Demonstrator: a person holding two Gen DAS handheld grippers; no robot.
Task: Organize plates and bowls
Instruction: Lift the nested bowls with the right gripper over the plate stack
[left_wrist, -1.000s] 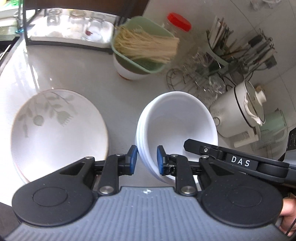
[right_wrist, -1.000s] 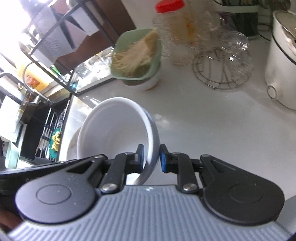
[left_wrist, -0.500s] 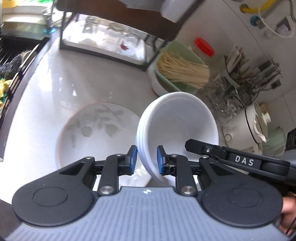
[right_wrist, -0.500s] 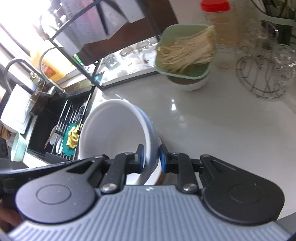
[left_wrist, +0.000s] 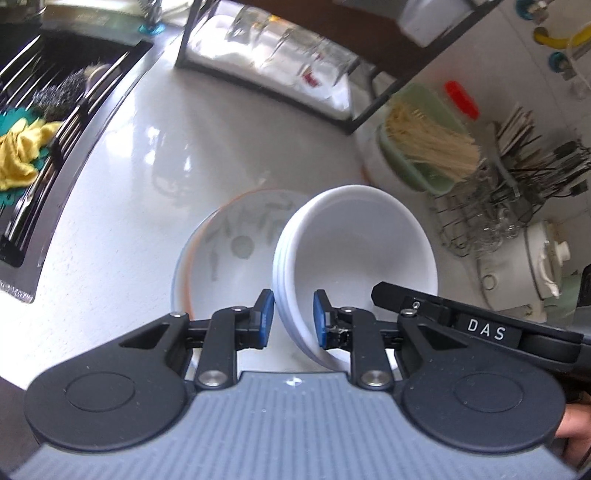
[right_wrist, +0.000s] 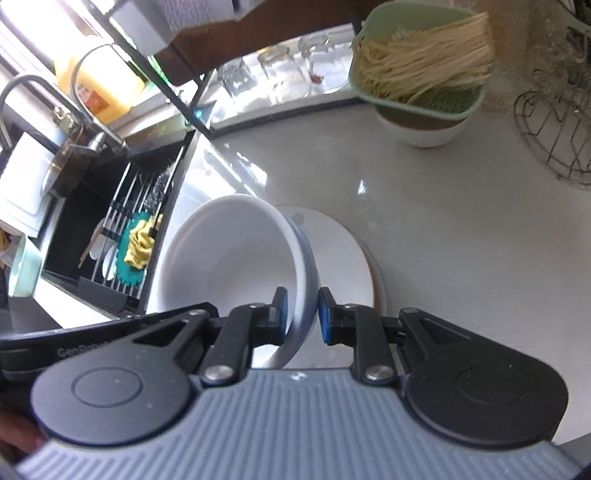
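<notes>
A stack of white bowls (left_wrist: 354, 254) hangs between both grippers, just above a white plate with a leaf pattern (left_wrist: 236, 240) on the pale counter. My left gripper (left_wrist: 293, 319) is shut on the stack's near-left rim. From the opposite side my right gripper (right_wrist: 301, 314) is shut on the rim too; the bowl stack (right_wrist: 229, 266) fills the left of that view, and the plate (right_wrist: 340, 251) shows beneath and to its right. The other gripper's black arm (left_wrist: 480, 325) crosses the lower right of the left wrist view.
A sink (right_wrist: 110, 229) with a rack and yellow cloth lies left of the plate. At the back stand a glass rack (left_wrist: 277, 70), a green strainer of noodles on a white bowl (right_wrist: 421, 92), a wire stand (right_wrist: 554, 129), a utensil holder (left_wrist: 524, 147) and a white cooker (left_wrist: 535, 266).
Both grippers carried the bowl stack sideways toward the sink and slightly down; the patterned plate, earlier well to the left, now lies directly under the stack.
</notes>
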